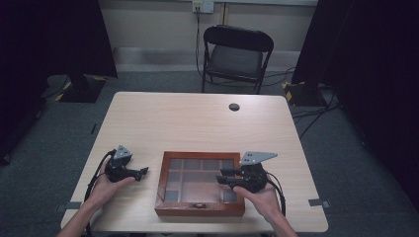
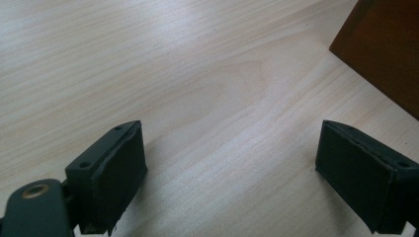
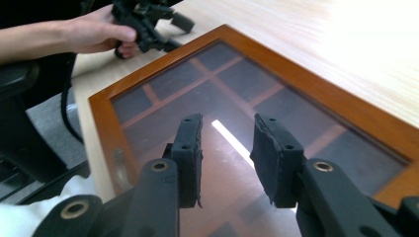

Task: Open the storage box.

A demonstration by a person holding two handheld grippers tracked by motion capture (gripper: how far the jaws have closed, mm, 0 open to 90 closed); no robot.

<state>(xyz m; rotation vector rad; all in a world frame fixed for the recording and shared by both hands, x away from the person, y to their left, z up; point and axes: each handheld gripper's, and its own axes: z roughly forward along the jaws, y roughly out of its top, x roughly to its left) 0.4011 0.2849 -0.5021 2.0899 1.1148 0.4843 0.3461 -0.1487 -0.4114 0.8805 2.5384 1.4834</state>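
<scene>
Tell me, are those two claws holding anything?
No. The left claw is open over bare table; the right claw hovers above the wooden box, gripping nothing.

You are working in a recording lab or studio: beyond your claws a pale wooden desk with a cable grommet [image 1: 234, 106] faces a black folding metal chair [image 1: 236, 57], black curtains [image 1: 59, 39] flank grey carpet, and cables run from a wall socket [image 1: 202, 6].

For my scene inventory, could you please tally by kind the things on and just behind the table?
Wooden box with glass lid: 1
Grippers: 2, left gripper and right gripper
Folding chair: 1
Table: 1
Total: 5
</scene>
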